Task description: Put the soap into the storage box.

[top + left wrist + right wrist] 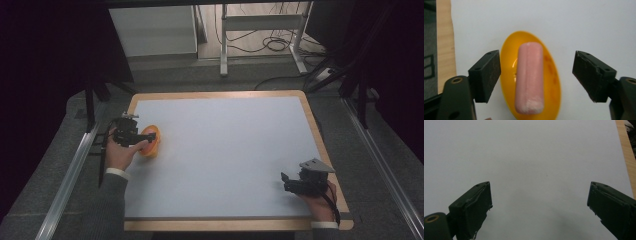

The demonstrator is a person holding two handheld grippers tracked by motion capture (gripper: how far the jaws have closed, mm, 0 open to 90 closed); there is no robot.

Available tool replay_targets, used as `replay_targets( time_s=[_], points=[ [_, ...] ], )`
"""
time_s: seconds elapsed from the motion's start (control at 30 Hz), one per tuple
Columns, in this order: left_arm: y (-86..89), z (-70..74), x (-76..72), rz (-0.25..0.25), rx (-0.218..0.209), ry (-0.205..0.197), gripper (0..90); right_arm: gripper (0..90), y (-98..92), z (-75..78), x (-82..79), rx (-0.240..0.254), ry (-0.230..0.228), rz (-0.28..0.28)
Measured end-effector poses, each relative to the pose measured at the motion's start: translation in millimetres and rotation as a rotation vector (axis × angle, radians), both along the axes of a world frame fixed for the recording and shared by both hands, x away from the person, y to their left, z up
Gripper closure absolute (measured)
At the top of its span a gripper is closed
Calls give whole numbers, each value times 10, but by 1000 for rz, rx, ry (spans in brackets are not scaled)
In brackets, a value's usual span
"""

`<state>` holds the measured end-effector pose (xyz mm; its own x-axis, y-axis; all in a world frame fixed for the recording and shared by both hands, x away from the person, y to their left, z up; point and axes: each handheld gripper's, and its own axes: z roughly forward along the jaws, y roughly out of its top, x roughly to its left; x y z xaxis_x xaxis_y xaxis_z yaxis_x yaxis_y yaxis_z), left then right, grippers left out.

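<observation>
Your left gripper (536, 75) hangs over the yellow oval dish (551, 82) near the table's (225, 150) left edge, jaws apart on either side of it. A pink sausage (529, 77) lies lengthwise inside. If you mean to lift it, centre first and close gently. Your right gripper (539, 207) waits, jaws wide, over bare tabletop.
</observation>
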<state>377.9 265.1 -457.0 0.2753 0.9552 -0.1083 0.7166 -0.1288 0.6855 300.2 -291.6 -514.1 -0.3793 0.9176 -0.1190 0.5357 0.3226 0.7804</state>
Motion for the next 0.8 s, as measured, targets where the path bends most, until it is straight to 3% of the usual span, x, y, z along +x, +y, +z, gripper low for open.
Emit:
replay_targets(
  time_s=[0.23,0.3,0.4,0.6,0.63,0.8],
  points=[
    [-103,109,-256,-95,-60,-57,231,53,5,21,-7,-1,-16,-3],
    [-180,40,-355,-135,-55,-50,240,53,13,35,-15,-1,-29,-6],
    [-222,-15,-417,-151,-61,-55,242,53,12,49,-20,5,-40,-7],
    [-361,-129,-619,-224,-112,-78,242,54,-19,65,-26,14,-42,-15],
    [-423,-169,-689,-255,-122,-85,244,54,-23,64,-25,15,-40,-15],
    [-519,-278,-819,-293,-113,-88,244,55,-23,82,-35,16,-55,-20]
  ],
)
